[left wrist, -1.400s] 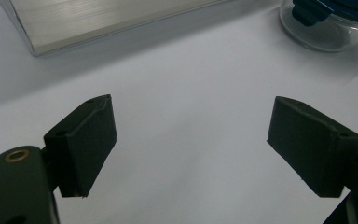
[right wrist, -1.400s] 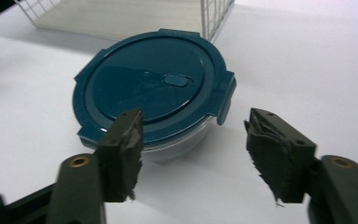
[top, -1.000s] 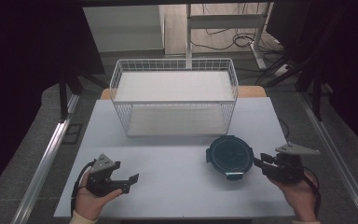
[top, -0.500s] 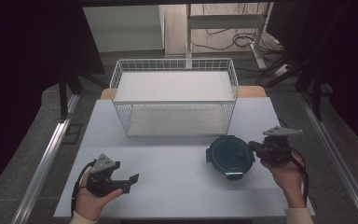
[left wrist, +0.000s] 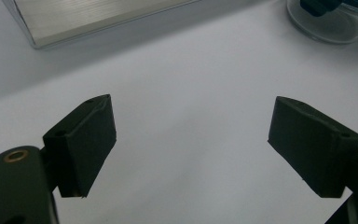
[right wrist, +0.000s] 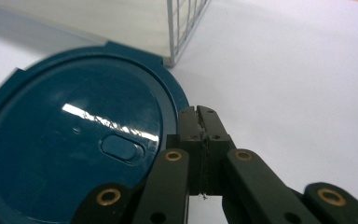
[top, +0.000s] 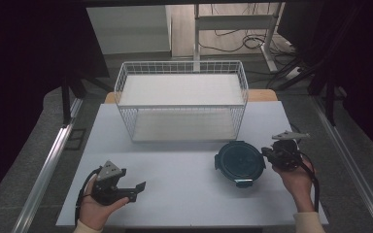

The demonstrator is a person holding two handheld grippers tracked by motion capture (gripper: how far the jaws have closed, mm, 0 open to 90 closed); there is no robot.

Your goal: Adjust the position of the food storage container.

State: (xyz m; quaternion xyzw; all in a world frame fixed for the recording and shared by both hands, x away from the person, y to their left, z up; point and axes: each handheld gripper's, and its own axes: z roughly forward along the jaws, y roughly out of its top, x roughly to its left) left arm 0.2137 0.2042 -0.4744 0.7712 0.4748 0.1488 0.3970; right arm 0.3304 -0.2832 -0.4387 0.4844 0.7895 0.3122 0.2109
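A round container with a dark teal lid (top: 239,162) stands on the white table (top: 184,194), in front of the wire basket's right end. My right gripper (top: 265,154) is shut with nothing between its jaws. Its tip (right wrist: 198,114) lies right at the lid's (right wrist: 74,154) rim on the right side, and I cannot tell whether it touches. My left gripper (top: 137,191) rests low at the front left of the table, open, with bare table between its pads (left wrist: 86,140). The container's clear wall (left wrist: 328,23) shows far off in the left gripper view.
A white wire basket (top: 182,108) with a pale floor stands at the back middle of the table; its corner (right wrist: 182,28) is just beyond the lid. The table's front and right edges lie close to both hands.
My right gripper has moved left up to the container's rim and its jaws have shut on nothing. The left gripper has stayed where it was, still open.
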